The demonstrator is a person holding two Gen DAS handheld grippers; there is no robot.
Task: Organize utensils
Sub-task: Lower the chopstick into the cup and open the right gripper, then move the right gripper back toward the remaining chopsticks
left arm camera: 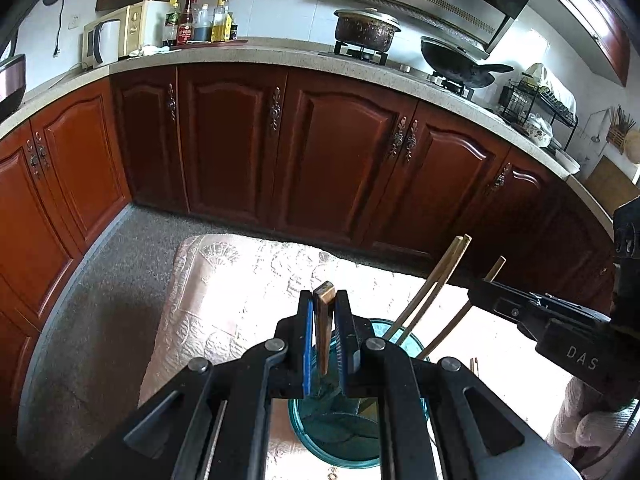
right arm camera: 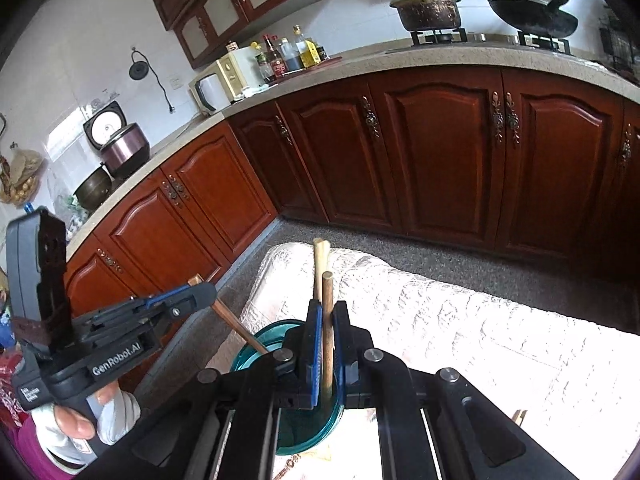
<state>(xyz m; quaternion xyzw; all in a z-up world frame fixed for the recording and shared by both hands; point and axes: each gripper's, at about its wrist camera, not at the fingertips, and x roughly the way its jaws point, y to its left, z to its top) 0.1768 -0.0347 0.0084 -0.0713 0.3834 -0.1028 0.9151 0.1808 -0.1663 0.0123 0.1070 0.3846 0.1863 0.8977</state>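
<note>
Cabinets (right arm camera: 440, 152) stand well beyond cup (right arm camera: 260, 344), floor (right arm camera: 400, 256) between.

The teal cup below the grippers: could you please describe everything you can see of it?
The teal cup is see-through, glass or plastic, round and upright on the pale patterned cloth, largely hidden behind the fingers. Several pale wooden chopsticks lean out of it; both grippers hold a stick over its mouth.

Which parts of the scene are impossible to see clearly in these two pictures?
- Left wrist view: the teal cup bottom, hidden behind the left gripper.
- Right wrist view: the lower end of the chopstick held in the right gripper, hidden by the gripper body.
- Both views: the tablecloth pattern, washed out by glare.
</note>
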